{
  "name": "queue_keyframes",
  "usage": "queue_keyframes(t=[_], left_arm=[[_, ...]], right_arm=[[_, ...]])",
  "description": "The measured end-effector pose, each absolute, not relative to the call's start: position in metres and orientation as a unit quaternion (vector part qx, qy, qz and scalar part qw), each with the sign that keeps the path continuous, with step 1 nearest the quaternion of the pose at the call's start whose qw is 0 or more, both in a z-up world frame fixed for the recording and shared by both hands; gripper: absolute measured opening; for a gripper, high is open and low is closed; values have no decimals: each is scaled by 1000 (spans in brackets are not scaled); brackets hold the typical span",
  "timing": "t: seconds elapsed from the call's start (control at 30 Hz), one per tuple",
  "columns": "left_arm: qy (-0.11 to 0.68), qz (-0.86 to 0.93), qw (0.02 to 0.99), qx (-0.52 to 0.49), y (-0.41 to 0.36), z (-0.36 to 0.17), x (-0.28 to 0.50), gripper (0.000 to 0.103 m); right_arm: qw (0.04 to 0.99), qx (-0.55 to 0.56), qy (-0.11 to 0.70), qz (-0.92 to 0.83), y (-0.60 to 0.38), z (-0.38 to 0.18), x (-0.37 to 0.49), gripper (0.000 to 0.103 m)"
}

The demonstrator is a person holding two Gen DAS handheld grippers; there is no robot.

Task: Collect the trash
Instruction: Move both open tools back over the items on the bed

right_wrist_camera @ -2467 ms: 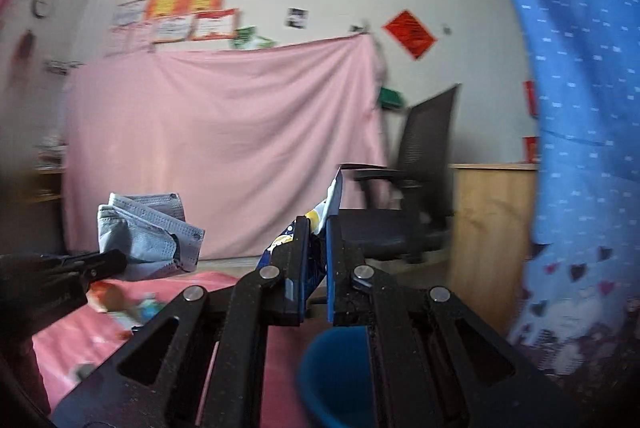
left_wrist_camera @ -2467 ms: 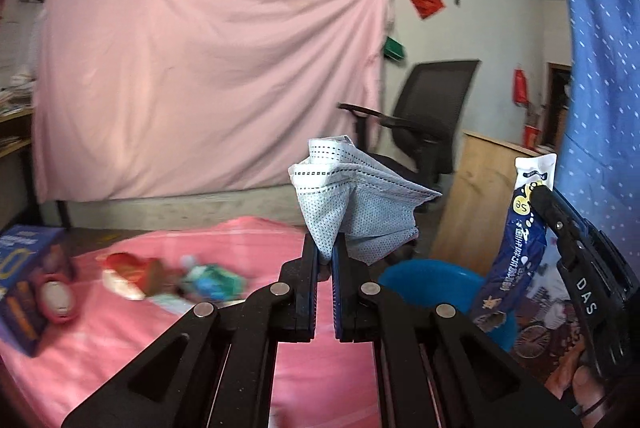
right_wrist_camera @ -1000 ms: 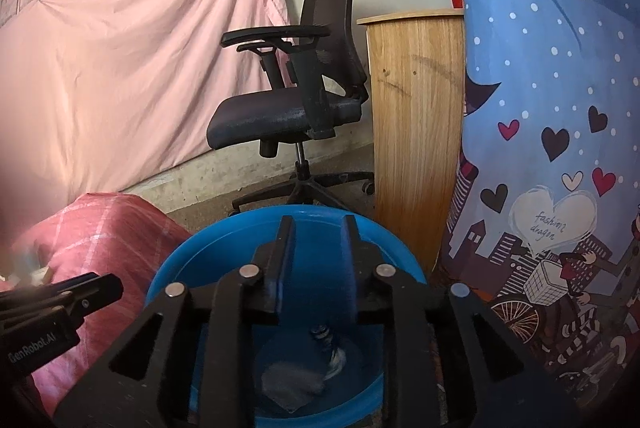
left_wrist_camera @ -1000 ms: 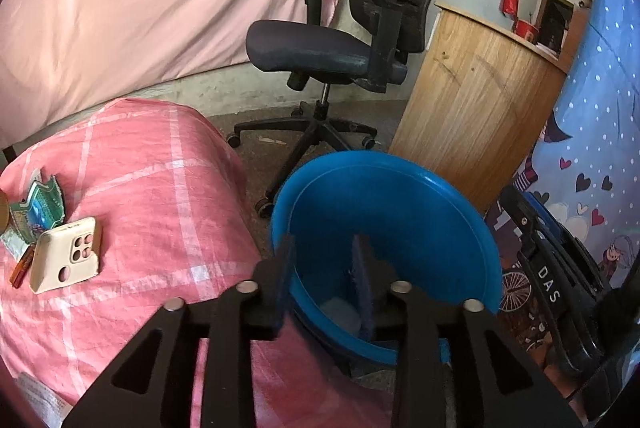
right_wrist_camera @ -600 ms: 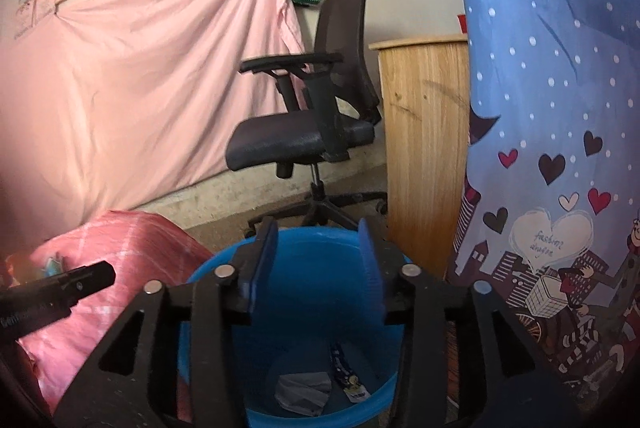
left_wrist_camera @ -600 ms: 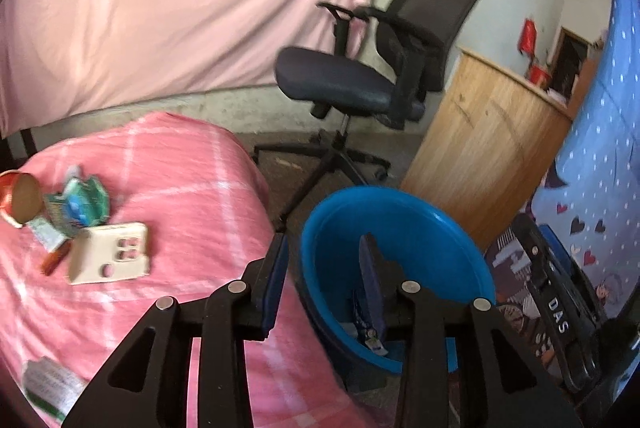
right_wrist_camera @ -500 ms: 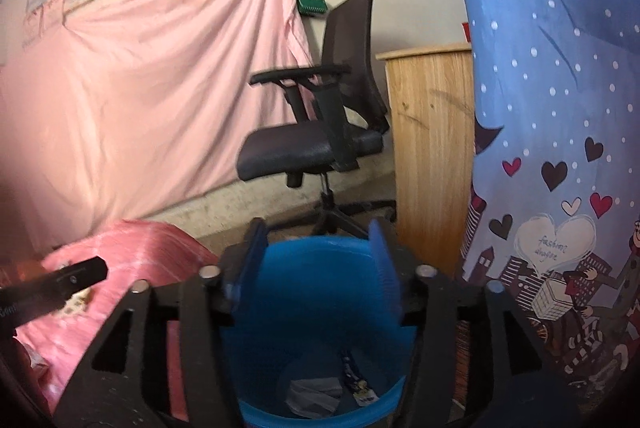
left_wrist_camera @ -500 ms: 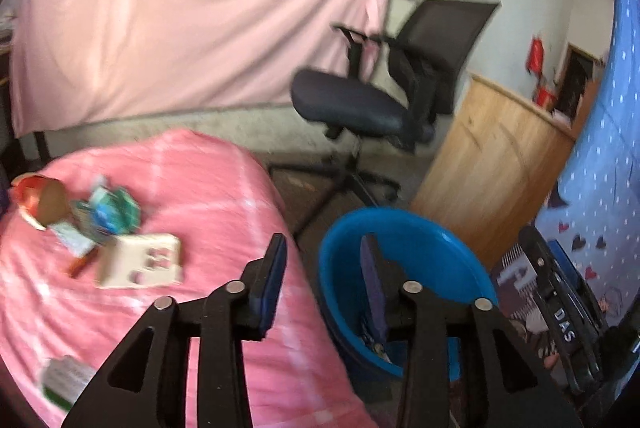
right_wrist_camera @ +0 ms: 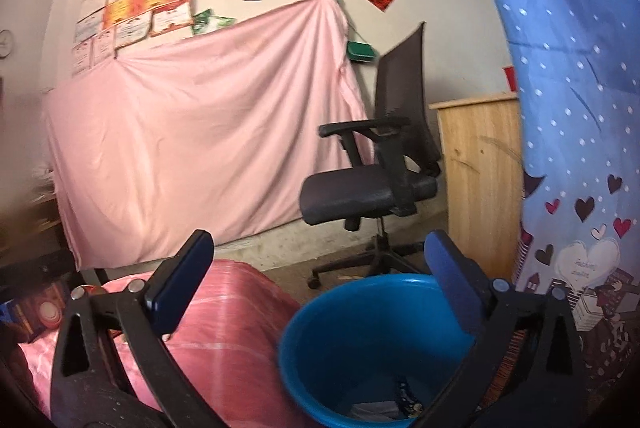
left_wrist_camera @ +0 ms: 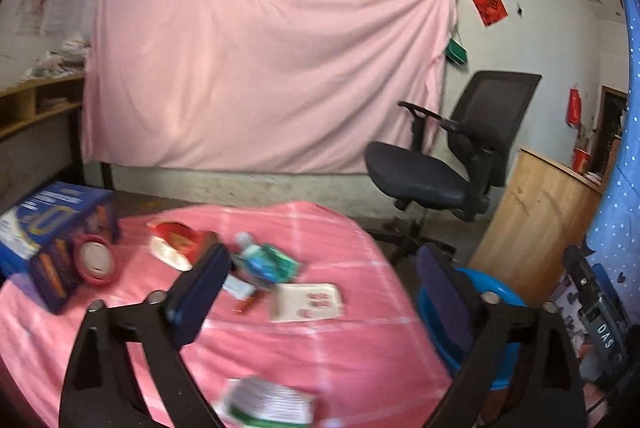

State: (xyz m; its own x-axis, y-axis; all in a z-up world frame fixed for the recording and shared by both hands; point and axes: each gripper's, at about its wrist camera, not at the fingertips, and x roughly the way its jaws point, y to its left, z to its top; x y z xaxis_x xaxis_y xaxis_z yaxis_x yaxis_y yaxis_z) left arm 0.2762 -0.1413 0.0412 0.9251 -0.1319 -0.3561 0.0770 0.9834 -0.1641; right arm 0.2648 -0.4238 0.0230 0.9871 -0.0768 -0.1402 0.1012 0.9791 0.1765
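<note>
My left gripper (left_wrist_camera: 320, 292) is wide open and empty above the pink-clothed table (left_wrist_camera: 360, 344). On the table lie a crumpled green wrapper (left_wrist_camera: 266, 264), a red-and-white wrapper (left_wrist_camera: 176, 242), a small red item (left_wrist_camera: 246, 304), a white phone case (left_wrist_camera: 306, 302) and a green-and-white packet (left_wrist_camera: 268, 406) near the front. My right gripper (right_wrist_camera: 316, 284) is wide open and empty above the blue bin (right_wrist_camera: 360, 328), which holds a mask and a snack wrapper (right_wrist_camera: 384, 408). The bin (left_wrist_camera: 492, 302) shows at the table's right in the left view, with the right gripper (left_wrist_camera: 596, 312) beyond it.
A blue box (left_wrist_camera: 52, 228) and a pink round clock (left_wrist_camera: 94, 260) stand at the table's left. A black office chair (left_wrist_camera: 448, 168) and a wooden cabinet (left_wrist_camera: 532, 224) stand behind the bin. A blue curtain (right_wrist_camera: 572, 108) hangs at the right.
Both grippers have opened wider and tilted up away from the bin. The left one has swung left over the table, so the trash on it is nearer the middle.
</note>
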Motion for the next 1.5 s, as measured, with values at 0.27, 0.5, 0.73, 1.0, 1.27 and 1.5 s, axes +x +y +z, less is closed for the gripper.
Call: queue_keyframes(t=[0.27,0.5,0.73,1.0,1.27,1.5], left_arm=[[168,-6,983,-75,-85,32,239,100],[155,35,985,-73,-51,28,211,100],[150,68,984,-68,-22,17,187,100],[158,96,981,-54,1,-2,176,100],[180,110,976,-50,16,-23,177,100],[208,110,971,-46,21,-37,187,100]], right_arm=[[995,89,48,11,-381,29,254,103],[997,68,17,41,-346,31,239,103],[994,56,32,84,-313,26,235,103],[986,27,86,139,-278,9,241,103],[973,-18,152,171,-249,-13,253,103],[956,-44,223,186,-237,-34,267,103]])
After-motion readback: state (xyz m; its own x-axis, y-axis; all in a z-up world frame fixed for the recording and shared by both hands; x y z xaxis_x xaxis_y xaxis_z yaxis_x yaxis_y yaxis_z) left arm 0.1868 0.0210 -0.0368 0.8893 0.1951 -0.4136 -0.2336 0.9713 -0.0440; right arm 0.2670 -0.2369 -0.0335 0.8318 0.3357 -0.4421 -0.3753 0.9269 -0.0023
